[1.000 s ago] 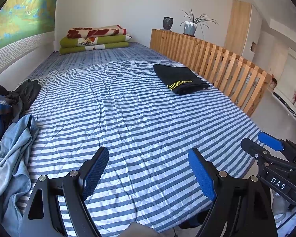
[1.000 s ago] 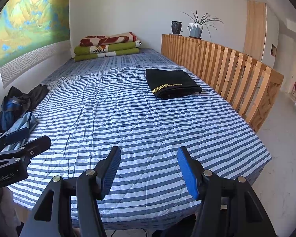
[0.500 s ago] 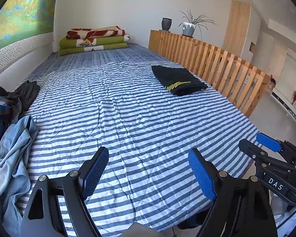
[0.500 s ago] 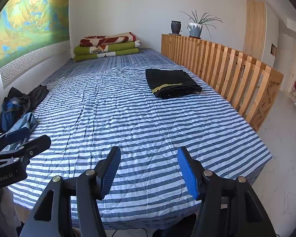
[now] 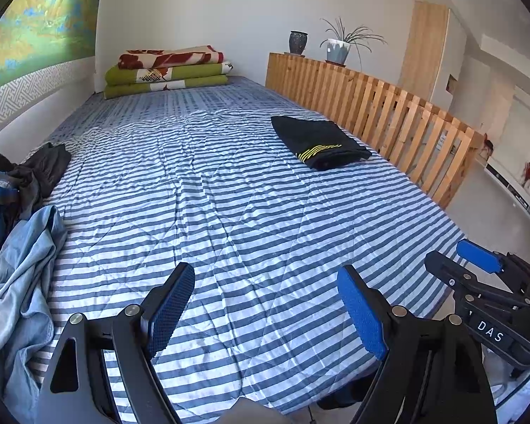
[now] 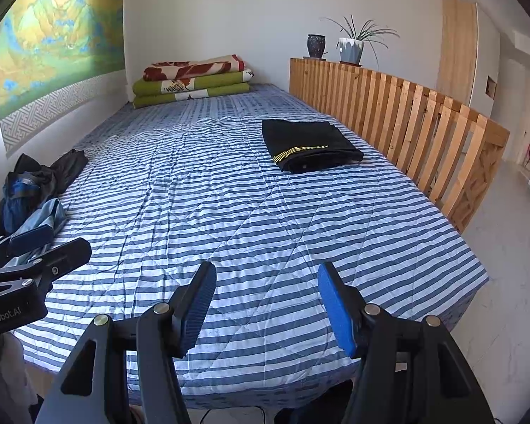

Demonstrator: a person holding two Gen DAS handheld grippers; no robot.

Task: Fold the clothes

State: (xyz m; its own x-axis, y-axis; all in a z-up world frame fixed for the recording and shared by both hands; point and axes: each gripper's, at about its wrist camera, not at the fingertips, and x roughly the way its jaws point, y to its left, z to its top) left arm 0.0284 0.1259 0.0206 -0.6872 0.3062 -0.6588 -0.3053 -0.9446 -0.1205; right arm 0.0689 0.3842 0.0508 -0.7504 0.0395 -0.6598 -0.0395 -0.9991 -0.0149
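Note:
A folded black garment with yellow stripes lies on the right side of the striped bed, near the wooden rail. A crumpled light blue garment and a dark heap with blue in it lie at the bed's left edge. My left gripper hangs open and empty over the near edge. My right gripper is open and empty too, beside it on the right.
A slatted wooden rail runs along the bed's right side, with a vase and a potted plant on top. Folded blankets are stacked at the far end. A wall with a painted hanging borders the left.
Both grippers stay open and empty. The left wrist view has shifted very slightly; the clothes have not moved.

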